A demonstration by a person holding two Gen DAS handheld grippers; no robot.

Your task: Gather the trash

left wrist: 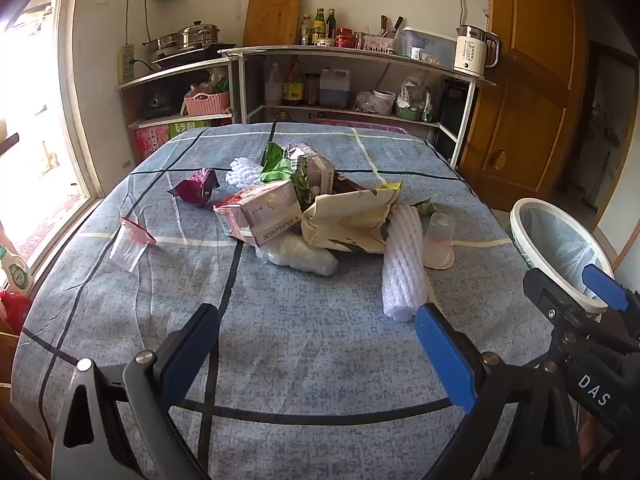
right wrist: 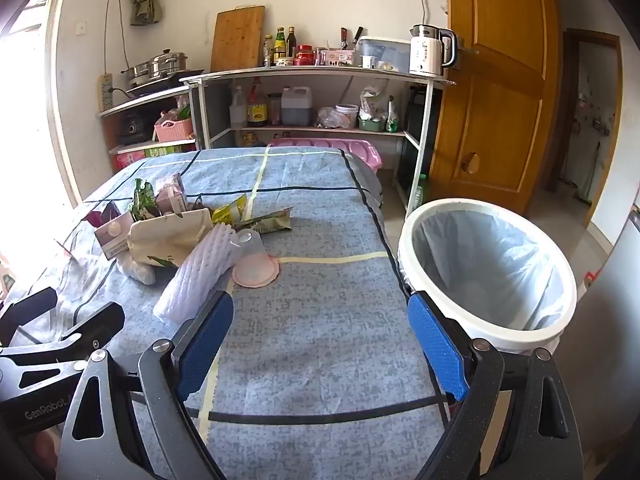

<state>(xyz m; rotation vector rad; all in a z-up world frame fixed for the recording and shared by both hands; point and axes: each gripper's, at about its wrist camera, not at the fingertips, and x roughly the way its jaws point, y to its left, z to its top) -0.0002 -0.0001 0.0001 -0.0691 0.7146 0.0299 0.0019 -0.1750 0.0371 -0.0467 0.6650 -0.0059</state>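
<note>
Both the left claw [left wrist: 320,352] and the right claw [right wrist: 320,344] stood wide and empty above the tabletop [left wrist: 304,336]. "DAS" and "GenRobot" were printed on the claw bodies. The pink carton [left wrist: 262,212] bore a printed date code, too small to read surely.

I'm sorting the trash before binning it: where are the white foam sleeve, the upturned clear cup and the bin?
white foam sleeve [left wrist: 402,264], left wrist view, middle of its ribbed side.
upturned clear cup [right wrist: 252,254], right wrist view, its clear wall.
bin [right wrist: 416,224], right wrist view, white rim's left edge.
</note>
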